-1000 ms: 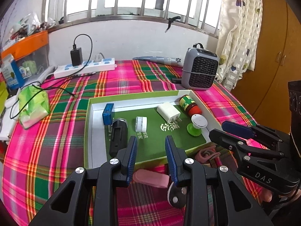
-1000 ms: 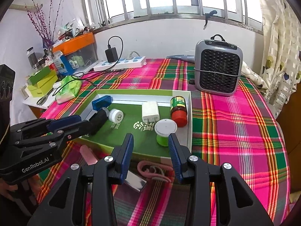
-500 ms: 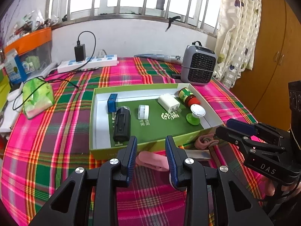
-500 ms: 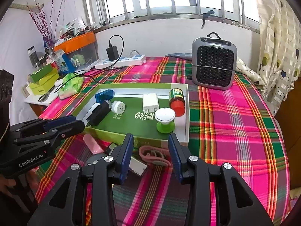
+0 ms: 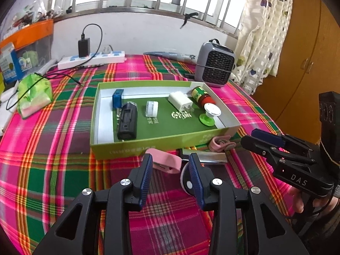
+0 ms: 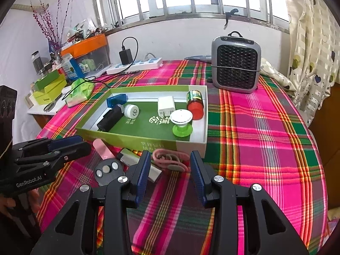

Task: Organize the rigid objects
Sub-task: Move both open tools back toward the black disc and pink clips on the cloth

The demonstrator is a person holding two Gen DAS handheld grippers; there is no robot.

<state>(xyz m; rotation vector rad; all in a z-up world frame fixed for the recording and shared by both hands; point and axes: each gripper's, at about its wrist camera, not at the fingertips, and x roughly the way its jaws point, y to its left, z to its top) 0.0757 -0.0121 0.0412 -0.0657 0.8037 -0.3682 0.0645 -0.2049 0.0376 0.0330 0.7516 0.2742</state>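
A green box (image 5: 136, 146) (image 6: 136, 141) on the plaid table holds a black cylinder (image 5: 127, 121), a blue block (image 5: 117, 98), a white spool (image 5: 152, 108), a white charger (image 5: 180, 101), a red-capped jar (image 5: 201, 96) and a green-and-white knob (image 5: 209, 114). In front of the box lie a pink case (image 5: 164, 161) (image 6: 103, 148), a silver block (image 5: 204, 155) (image 6: 138, 162), a pink strap (image 5: 221, 142) (image 6: 170, 159) and a dark round disc (image 6: 108, 170). My left gripper (image 5: 170, 170) is open and empty above the pink case. My right gripper (image 6: 169, 170) is open and empty above the strap.
A grey heater (image 5: 214, 63) (image 6: 235, 63) stands behind the box. A power strip (image 5: 91, 60) with a black adapter lies at the back. A green packet (image 5: 34, 93) lies at the left. Boxes and clutter (image 6: 48, 87) fill a side shelf.
Both grippers have pulled back from the box toward the near table edge, so the loose items in front of the box have come into full view. Both stayed open.
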